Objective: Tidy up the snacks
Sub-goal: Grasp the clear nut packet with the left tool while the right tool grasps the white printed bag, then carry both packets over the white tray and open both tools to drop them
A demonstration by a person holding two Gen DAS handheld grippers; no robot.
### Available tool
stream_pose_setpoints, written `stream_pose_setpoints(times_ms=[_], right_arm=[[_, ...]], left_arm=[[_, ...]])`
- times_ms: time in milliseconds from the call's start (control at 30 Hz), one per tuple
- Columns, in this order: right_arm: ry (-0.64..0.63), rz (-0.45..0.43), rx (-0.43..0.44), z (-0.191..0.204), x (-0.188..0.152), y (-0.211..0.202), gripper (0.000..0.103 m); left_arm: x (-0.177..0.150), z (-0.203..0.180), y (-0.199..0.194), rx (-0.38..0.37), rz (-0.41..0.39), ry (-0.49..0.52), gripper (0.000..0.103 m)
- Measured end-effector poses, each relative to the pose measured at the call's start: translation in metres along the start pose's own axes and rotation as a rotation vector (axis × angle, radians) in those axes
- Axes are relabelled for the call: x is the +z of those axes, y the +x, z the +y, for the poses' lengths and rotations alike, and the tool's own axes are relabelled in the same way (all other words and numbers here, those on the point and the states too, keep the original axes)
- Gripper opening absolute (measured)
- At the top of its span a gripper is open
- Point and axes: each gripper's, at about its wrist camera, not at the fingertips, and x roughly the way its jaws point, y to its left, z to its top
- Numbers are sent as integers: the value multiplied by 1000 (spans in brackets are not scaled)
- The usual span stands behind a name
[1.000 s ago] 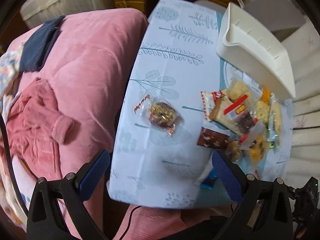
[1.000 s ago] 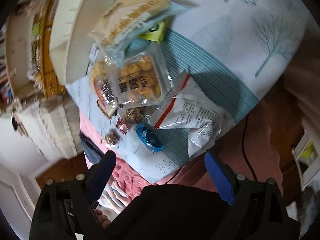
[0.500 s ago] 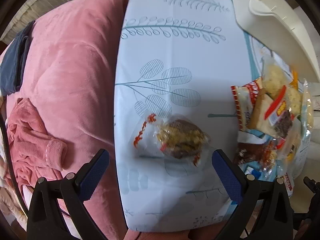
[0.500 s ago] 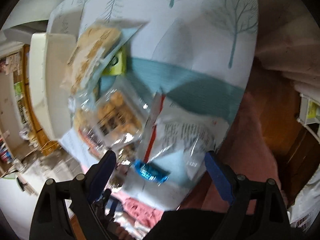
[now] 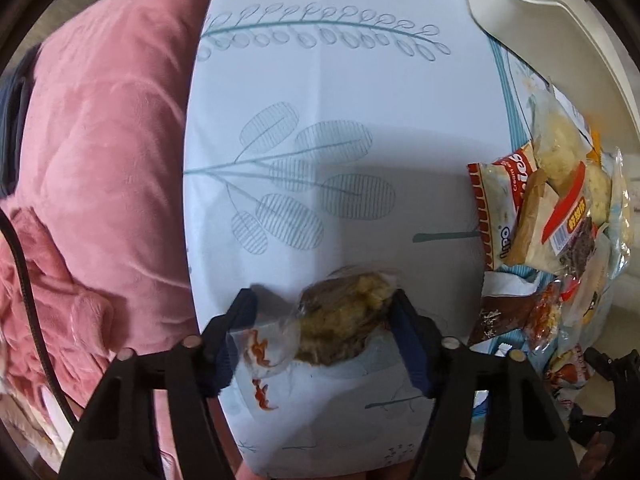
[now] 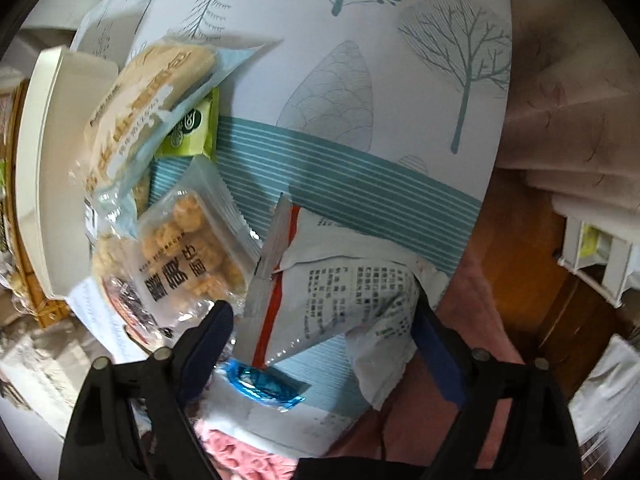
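A clear-wrapped brown cookie packet point(image 5: 340, 320) lies near the front edge of the pale tree-print tablecloth point(image 5: 340, 100). My left gripper point(image 5: 322, 316) points straight down over it. Its jaws are closing, and both blue pads touch the packet's ends. To the right is a pile of snack packets point(image 5: 560, 208), with a white bin point(image 5: 560, 20) behind it. My right gripper point(image 6: 322, 320) straddles a white bag with a red stripe point(image 6: 332, 300). Its jaws are closing too, with the bag between them and a gap still on the left side.
Around the white bag lie a clear packet of puffs point(image 6: 192, 240), a blue candy wrapper point(image 6: 264, 384), a green packet point(image 6: 192, 128) and a large bread packet point(image 6: 148, 92). The white bin point(image 6: 36, 160) stands far left. A pink blanket point(image 5: 100, 140) borders the table.
The left gripper came down over the cookie packet and its fingers narrowed onto it. The right gripper rolled, sank a little over the white bag and narrowed slightly.
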Motion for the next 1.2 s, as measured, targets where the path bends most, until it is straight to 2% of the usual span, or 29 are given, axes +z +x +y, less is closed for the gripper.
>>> stream_pose_setpoints(times_ms=[167,233,400,633,833,1200], right_arm=[[-4,-9,-13,5,-6,-1,74],[-10,-27,-16,4,-14,-5,63],[-37,-58,-11,10,-21,-20,55],[-134,-130,-3,32,-28,-52,54],[-276,-227,17,61,-29,-76,54],[-533,-371,99,104,-26,-108,54]], left_arm=[[1,-3,-3,-15,3,13,58],[0,-7,-6,-19,4,27,52],[-5,-13,-6,-3,21,50,51],[-19,-11,-22,1,56,32,51],[-22,-17,-61,6,16,5,51],[-6,-44,-134,-60,-60,-8,51]])
